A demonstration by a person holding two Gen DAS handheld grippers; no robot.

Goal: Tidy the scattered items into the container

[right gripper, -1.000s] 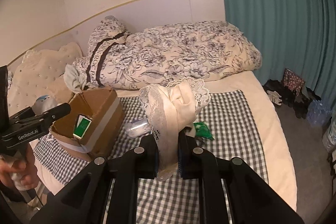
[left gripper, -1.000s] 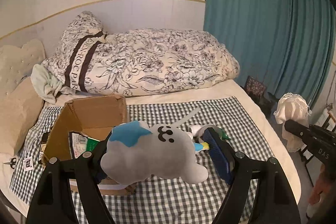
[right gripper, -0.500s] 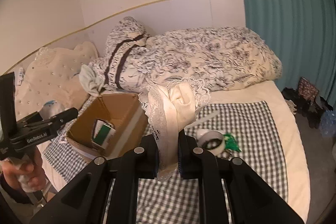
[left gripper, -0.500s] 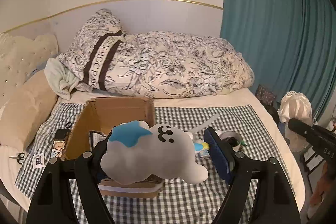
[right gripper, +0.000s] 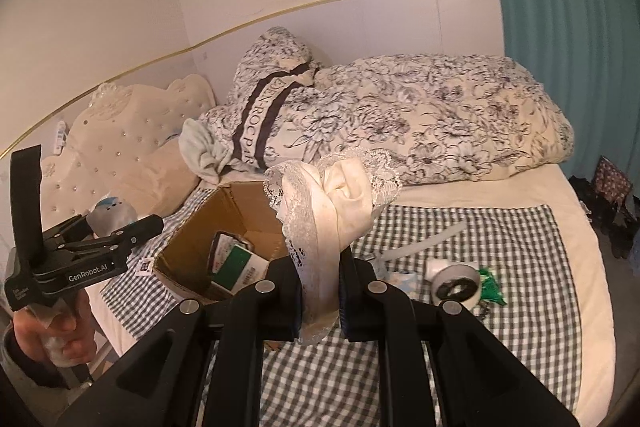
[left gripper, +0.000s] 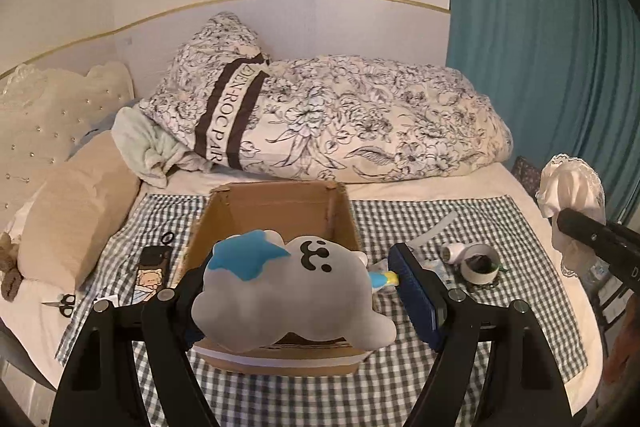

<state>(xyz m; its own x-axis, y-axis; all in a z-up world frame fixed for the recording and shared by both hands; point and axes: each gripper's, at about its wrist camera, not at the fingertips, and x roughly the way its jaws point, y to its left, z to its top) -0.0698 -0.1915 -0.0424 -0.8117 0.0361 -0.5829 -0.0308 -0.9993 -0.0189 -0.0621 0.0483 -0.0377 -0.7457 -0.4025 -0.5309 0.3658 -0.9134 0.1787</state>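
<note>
**Both grippers loaded and lined up on the box; release not yet made**

I find the left gripper point(left gripper: 298, 293) carrying the grey plush toy point(left gripper: 288, 293). Its left finger is buried behind the toy, while the blue pad point(left gripper: 414, 297) of the right finger stands slightly off the toy's flank, so I cannot tell whether the hold is a firm clamp or a loose cradle. The right gripper point(right gripper: 320, 291) is closed tight on the cream lace cloth point(right gripper: 328, 211), which rises in a bunch above the fingertips.

Change noted: a second ago the cardboard box point(left gripper: 276, 211) sat ahead and to the left of the left gripper; half a second ago it was nearer centre; now it lies directly ahead of and below the fingers, the plush overlapping its opening. In the right wrist view the box point(right gripper: 224, 227) has likewise come closer, now just ahead and left of the fingertips, its interior showing a green-and-white carton point(right gripper: 236, 263) already inside.

My judgement: the carry is nearly complete. The plush appears placed for release into the box; the cloth needs a further shift leftward first.

Outstanding on the checked blanket point(left gripper: 472, 359), ahead and right of the left gripper: a tape roll point(left gripper: 480, 263) with small items beside it. Scissors point(left gripper: 62, 303) lie far to the left.
</note>
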